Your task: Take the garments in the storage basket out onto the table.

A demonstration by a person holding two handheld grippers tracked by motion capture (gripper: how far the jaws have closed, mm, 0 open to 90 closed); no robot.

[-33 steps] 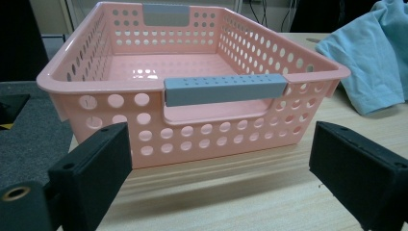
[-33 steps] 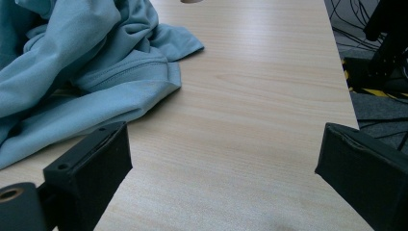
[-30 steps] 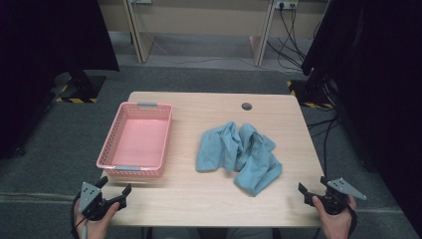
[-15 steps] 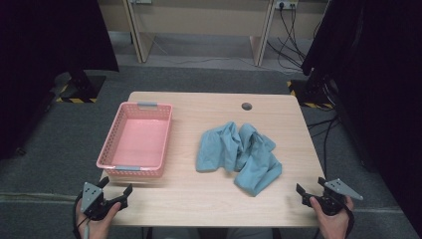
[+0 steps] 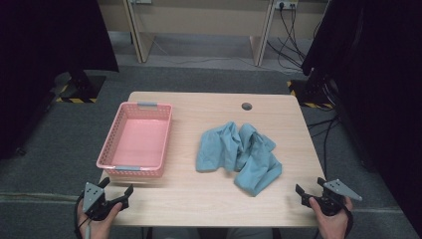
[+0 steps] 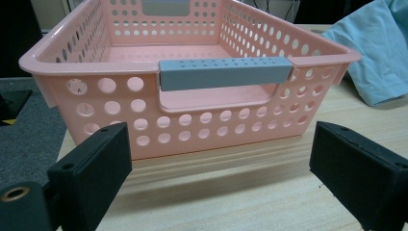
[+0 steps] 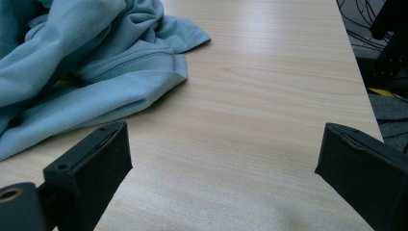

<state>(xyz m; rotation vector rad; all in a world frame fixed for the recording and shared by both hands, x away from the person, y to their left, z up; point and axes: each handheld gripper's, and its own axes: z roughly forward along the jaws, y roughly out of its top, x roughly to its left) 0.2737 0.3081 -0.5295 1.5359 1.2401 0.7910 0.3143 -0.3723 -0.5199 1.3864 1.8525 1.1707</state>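
From my end I see a rectangular light wooden table (image 5: 209, 199) with a small dark round hole (image 5: 246, 106) near its far edge. It stands on grey carpeted floor (image 5: 59, 149). Tall black curtains (image 5: 45, 40) hang at the left, and more black drapes (image 5: 378, 74) at the right. A yellow-and-black striped floor plate (image 5: 74, 94) lies at the foot of the left curtains. Loose black cables (image 5: 293, 30) trail down from a white wall socket (image 5: 282, 4) at the back, beside a beige upright leg (image 5: 259, 37)
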